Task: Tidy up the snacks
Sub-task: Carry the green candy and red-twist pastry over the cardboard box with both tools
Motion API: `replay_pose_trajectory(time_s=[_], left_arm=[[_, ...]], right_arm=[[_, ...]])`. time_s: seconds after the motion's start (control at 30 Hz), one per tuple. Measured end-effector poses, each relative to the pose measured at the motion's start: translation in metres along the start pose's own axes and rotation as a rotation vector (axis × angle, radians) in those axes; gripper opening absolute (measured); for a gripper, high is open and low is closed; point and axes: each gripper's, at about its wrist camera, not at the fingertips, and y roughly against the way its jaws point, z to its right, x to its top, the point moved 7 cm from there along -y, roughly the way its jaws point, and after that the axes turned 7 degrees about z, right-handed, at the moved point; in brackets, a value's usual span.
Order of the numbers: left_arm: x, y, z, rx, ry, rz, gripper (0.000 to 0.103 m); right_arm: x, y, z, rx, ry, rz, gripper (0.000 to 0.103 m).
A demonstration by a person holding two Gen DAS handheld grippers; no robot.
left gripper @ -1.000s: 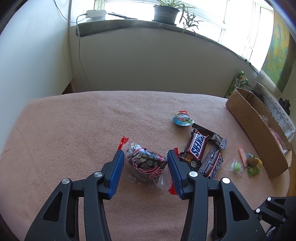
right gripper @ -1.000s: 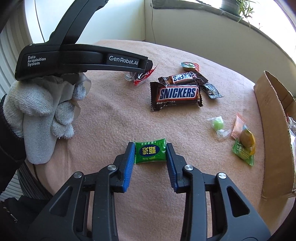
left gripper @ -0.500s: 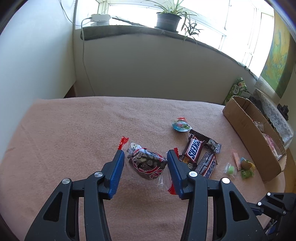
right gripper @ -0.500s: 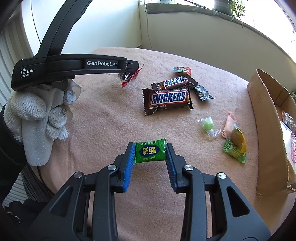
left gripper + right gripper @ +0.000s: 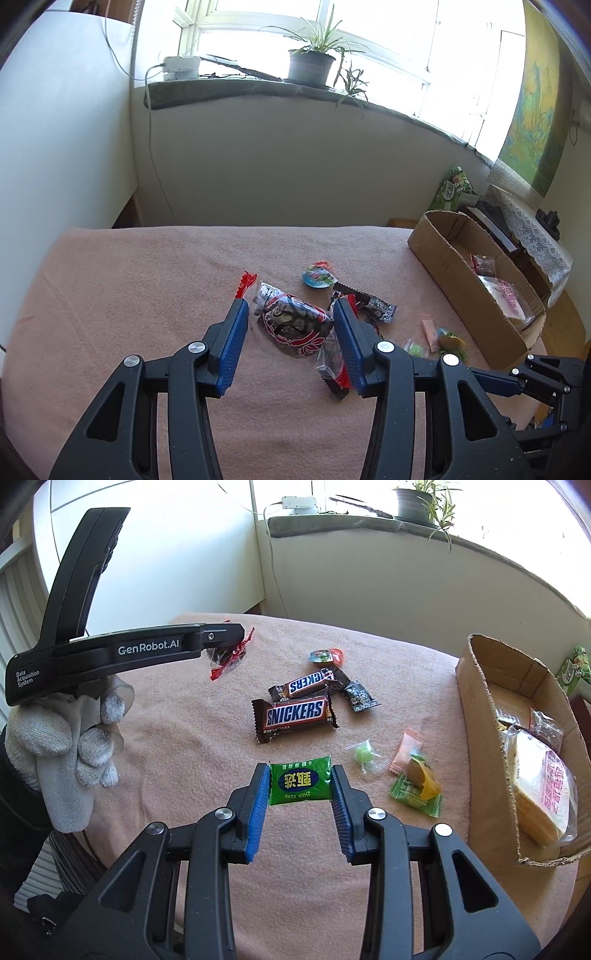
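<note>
Since the earlier frames both grippers are raised off the cloth [image 5: 147, 295], each with its snack carried along: the table and the loose sweets look smaller and farther below, and more of the window and wall is taken in. The left gripper [image 5: 288, 314] is clamped on a clear packet [image 5: 291, 321] of dark sweets with red ends, which hangs between the blue pads, clear of the cloth as far as can be judged. The right gripper [image 5: 300, 779] is clamped on a green sachet [image 5: 300, 784], pinched at its 2 short edges. Left on the cloth are 2 Snickers bars [image 5: 295, 712], a jelly cup [image 5: 327, 655] and a few small sweets. The box [image 5: 476, 701] at the right already holds some packets. Both picks are judged done; carrying to the box is judged the step now in hand.
</note>
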Motion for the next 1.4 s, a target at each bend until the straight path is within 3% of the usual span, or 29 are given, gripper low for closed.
replay_pose_trajectory(time_s=[0.67, 1.4], left_arm=[[0.033, -0.017, 0.111, -0.163, -0.1, 0.032, 0.046], [0.047, -0.075, 0.197, -0.254, -0.172, -0.019, 0.046]], right_arm=[[0.04, 0.047, 0.113, -0.156, -0.112, 0.124, 0.034], [0.056, 0.04, 0.214, -0.248, -0.17, 0.109, 0.034]])
